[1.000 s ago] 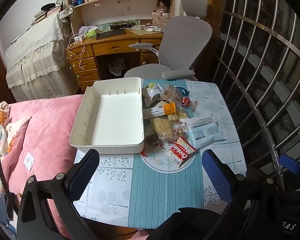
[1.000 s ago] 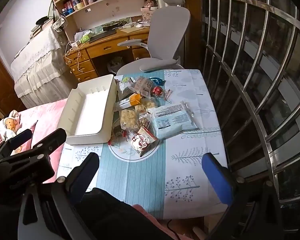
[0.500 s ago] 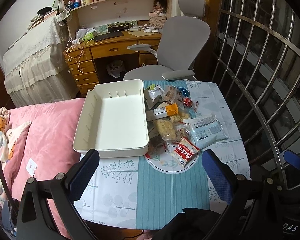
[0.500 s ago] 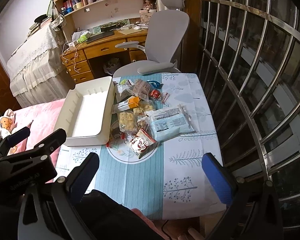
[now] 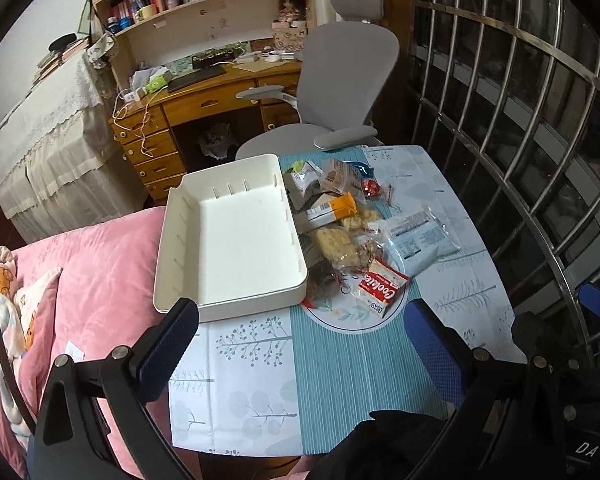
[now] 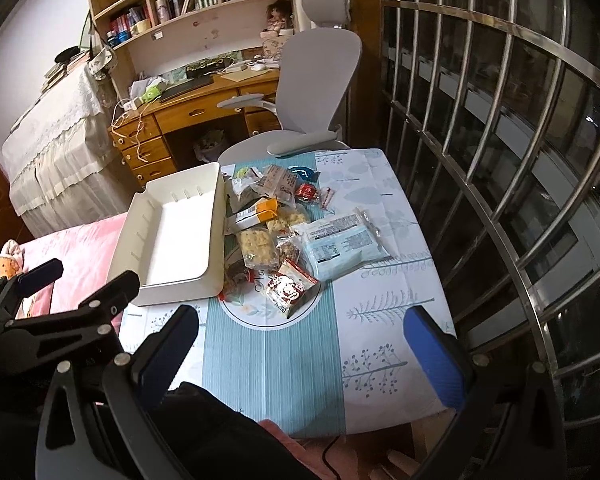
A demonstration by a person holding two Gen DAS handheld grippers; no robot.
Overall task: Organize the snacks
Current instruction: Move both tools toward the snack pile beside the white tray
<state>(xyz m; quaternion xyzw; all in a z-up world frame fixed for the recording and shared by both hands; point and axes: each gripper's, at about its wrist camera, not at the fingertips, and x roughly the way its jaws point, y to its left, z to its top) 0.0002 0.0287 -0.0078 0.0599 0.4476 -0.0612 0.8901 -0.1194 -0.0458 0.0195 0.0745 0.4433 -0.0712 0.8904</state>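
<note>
Matt cream plastic for the tray, smooth inside. Printed cloth over the tabletop, flat and dull. Glossy crinkled film on the cookie packet and on the pale blue pack toward the right edge. Textured blue pads on black hard plastic for the left gripper and right gripper. Polished metal bars. Varnished wooden desk. Soft pink quilt.
</note>
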